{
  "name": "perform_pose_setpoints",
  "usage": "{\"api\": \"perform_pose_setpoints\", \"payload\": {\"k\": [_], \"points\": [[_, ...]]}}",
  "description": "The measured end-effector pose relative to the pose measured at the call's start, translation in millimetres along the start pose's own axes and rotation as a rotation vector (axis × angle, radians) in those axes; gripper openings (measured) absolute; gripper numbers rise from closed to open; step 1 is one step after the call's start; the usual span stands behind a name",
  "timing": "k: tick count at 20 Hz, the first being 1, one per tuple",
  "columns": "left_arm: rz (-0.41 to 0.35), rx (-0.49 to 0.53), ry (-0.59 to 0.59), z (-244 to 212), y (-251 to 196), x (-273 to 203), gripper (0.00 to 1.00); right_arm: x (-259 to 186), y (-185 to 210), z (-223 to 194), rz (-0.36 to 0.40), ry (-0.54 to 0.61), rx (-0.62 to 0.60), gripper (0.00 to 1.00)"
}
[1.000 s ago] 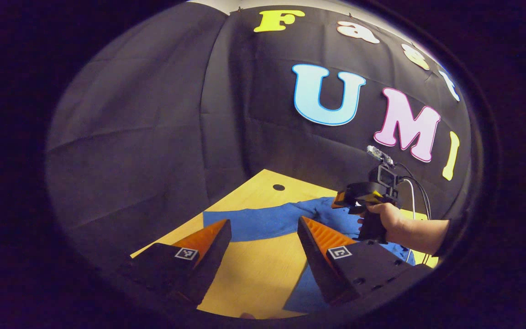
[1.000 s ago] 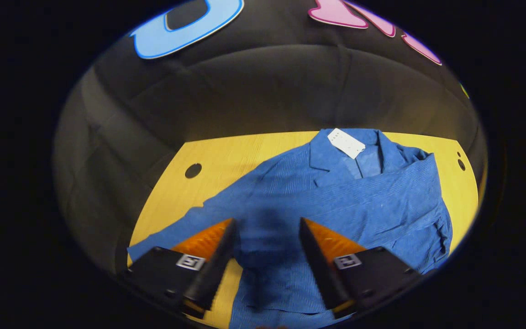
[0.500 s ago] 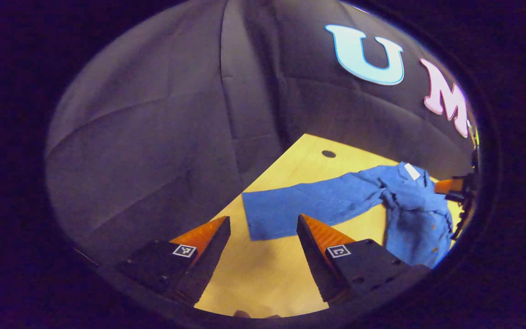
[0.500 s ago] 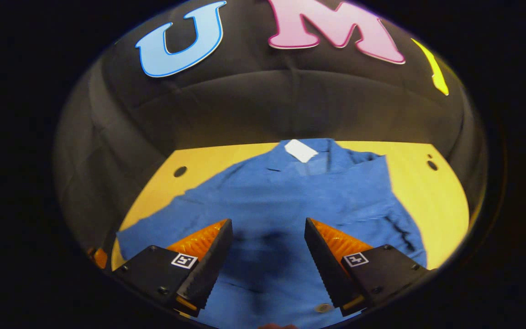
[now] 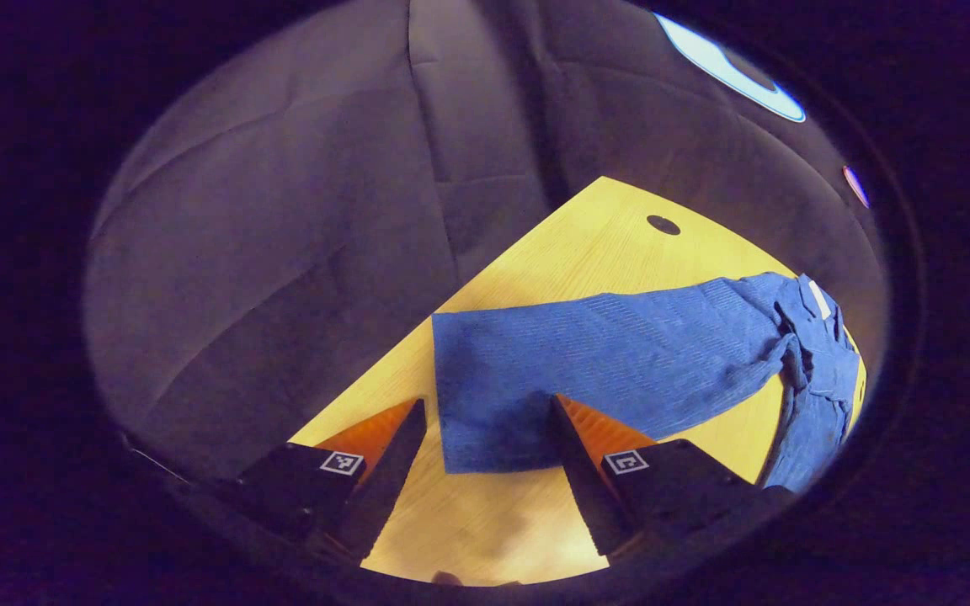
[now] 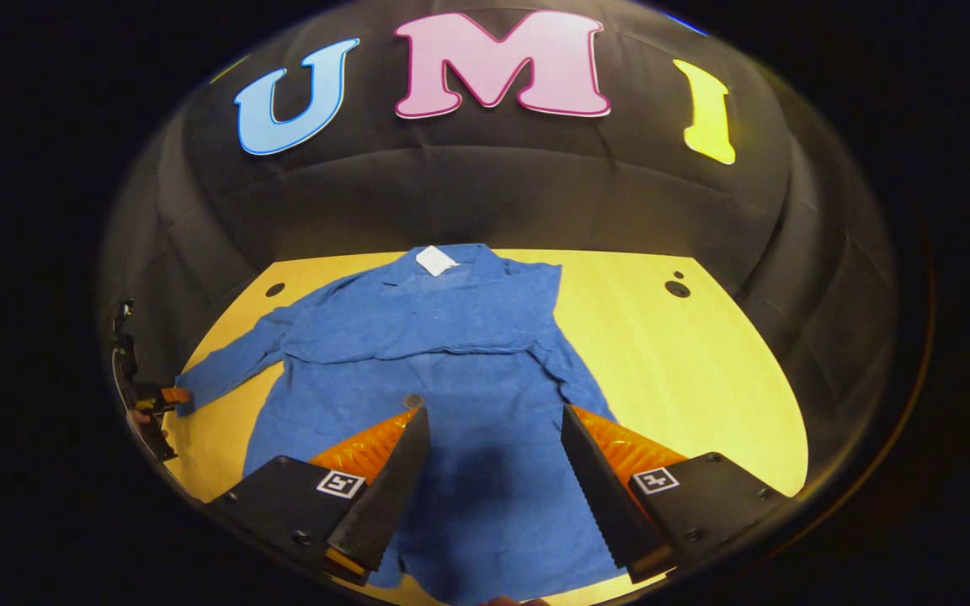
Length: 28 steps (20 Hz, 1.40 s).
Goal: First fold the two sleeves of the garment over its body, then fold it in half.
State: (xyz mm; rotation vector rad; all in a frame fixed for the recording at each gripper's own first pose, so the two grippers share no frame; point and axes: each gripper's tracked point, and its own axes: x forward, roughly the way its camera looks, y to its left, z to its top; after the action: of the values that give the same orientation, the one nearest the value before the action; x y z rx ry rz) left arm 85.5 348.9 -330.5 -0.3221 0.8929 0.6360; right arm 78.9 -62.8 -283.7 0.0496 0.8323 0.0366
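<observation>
Both fingers of my left gripper (image 5: 485, 438) stand apart around the cuff end of the outstretched sleeve (image 5: 611, 362); my right gripper (image 6: 493, 454), also spread, hovers above the garment (image 6: 443, 379). It lies flat on the yellow table (image 6: 687, 370). Soft, light, floppy blue ribbed cloth, I judge; I'd pinch the cuff edge. Its other sleeve already lies across the chest.

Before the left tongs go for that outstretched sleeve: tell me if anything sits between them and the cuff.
Nothing visible does. The left tongs are open, with the cuff end of the sleeve lying flat between the fingers; bare table shows below. The right tongs hover open over the garment's body.
</observation>
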Motion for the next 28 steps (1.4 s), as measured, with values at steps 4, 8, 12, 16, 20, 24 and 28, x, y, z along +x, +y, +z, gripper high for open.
{"api": "perform_pose_setpoints", "payload": {"k": [4, 8, 12, 16, 20, 24, 28], "points": [[0.012, -0.025, 0.025, 5, -14, 0, 0.83, -6, -20, -4, -0.002, 0.008, 0.037, 0.99], [-0.016, 0.002, 0.021, 4, -36, 5, 0.41, -8, -21, -5, 0.025, 0.012, 0.065, 1.00], [-0.038, -0.021, 0.018, 7, -41, 1, 0.11, -7, -26, -2, 0.039, 0.006, 0.066, 1.00], [-0.089, -0.040, -0.004, 13, -54, -9, 0.00, -5, -41, 4, 0.042, -0.007, 0.061, 1.00], [-0.201, -0.021, -0.129, 55, -110, -55, 0.00, 1, -63, 3, 0.032, 0.004, 0.073, 0.99], [-0.418, 0.044, -0.224, 89, -229, -106, 0.00, 0, -86, 3, 0.019, 0.004, 0.100, 1.00], [-0.684, 0.160, -0.249, 76, -385, -158, 0.00, -7, -118, -1, -0.012, 0.005, 0.127, 1.00]]}}
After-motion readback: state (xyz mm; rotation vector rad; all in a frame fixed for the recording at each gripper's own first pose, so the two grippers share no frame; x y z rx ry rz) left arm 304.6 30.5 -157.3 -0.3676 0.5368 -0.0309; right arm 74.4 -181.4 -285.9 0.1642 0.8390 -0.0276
